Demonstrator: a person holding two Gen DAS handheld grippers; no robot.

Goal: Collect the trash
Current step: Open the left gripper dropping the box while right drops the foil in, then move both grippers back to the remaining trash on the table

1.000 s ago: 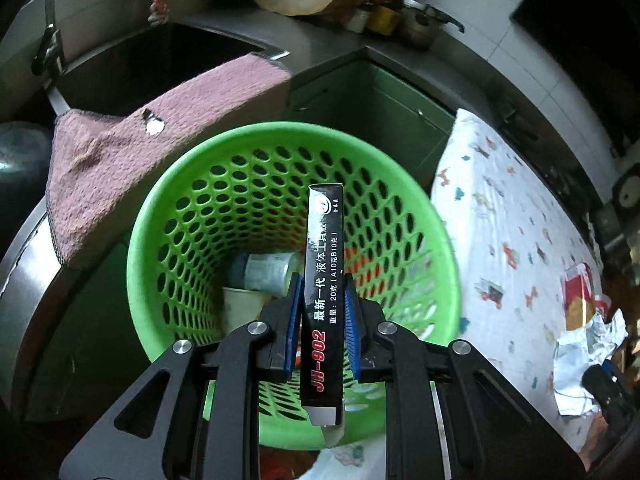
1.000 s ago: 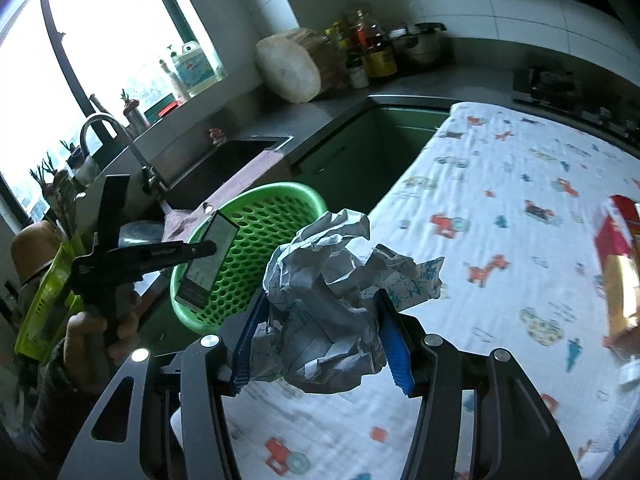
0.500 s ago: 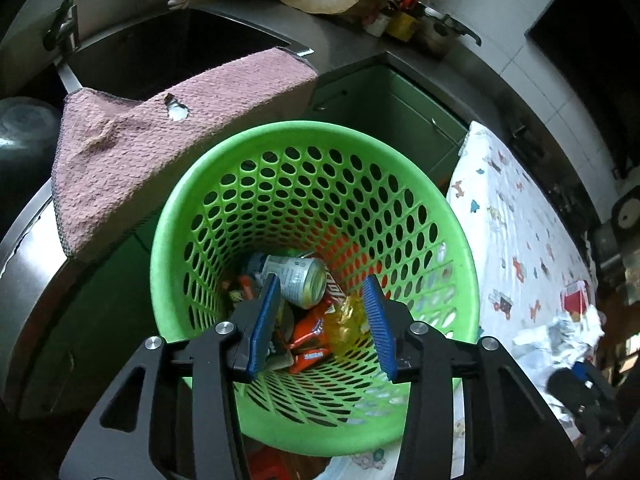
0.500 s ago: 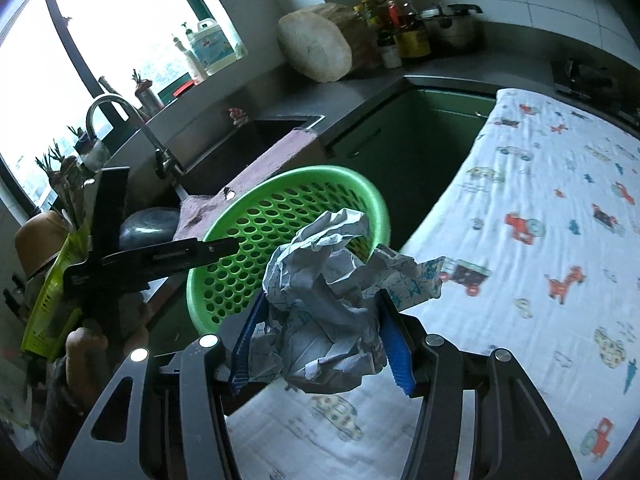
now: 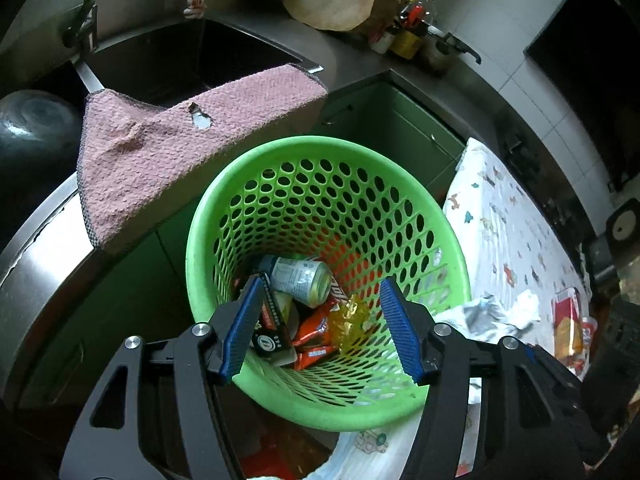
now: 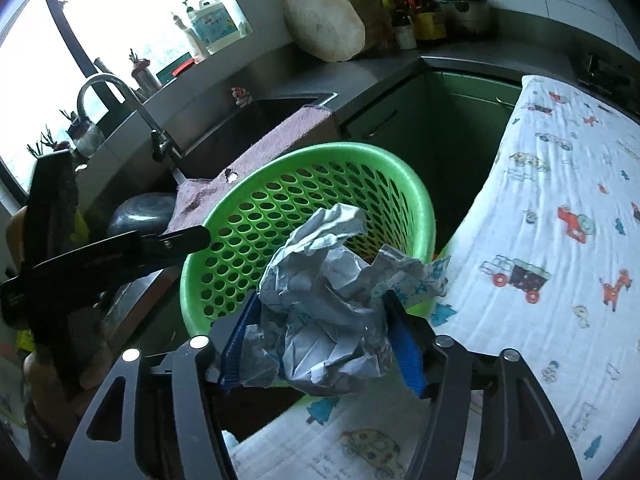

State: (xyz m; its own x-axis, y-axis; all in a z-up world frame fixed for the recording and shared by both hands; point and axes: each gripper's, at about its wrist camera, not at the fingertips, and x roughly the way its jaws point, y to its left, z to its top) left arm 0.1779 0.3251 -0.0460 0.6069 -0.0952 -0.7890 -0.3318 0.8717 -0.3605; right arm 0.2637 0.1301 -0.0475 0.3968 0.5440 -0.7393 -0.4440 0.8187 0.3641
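A green perforated basket [image 5: 320, 168] stands below my left gripper [image 5: 320, 332], which is open and empty over its mouth. In the basket lie a black box [image 5: 272, 320], a can [image 5: 300, 280], and red and yellow wrappers [image 5: 320, 332]. My right gripper [image 6: 320, 340] is shut on a crumpled paper ball [image 6: 328, 300] and holds it just before the basket's near rim [image 6: 416, 200]. The paper ball also shows at the right of the left wrist view [image 5: 488, 316]. The left gripper also shows in the right wrist view [image 6: 120, 252], at the basket's left rim.
A pink towel [image 5: 180, 148] hangs over the sink edge [image 5: 256, 40] behind the basket. A table with a printed white cloth [image 6: 560, 220] lies to the right, with a red packet [image 5: 568, 324] on it. Bottles and a pot [image 6: 468, 8] stand on the back counter.
My left gripper opened and the black box fell into the basket. My right gripper carried the paper ball closer to the basket.
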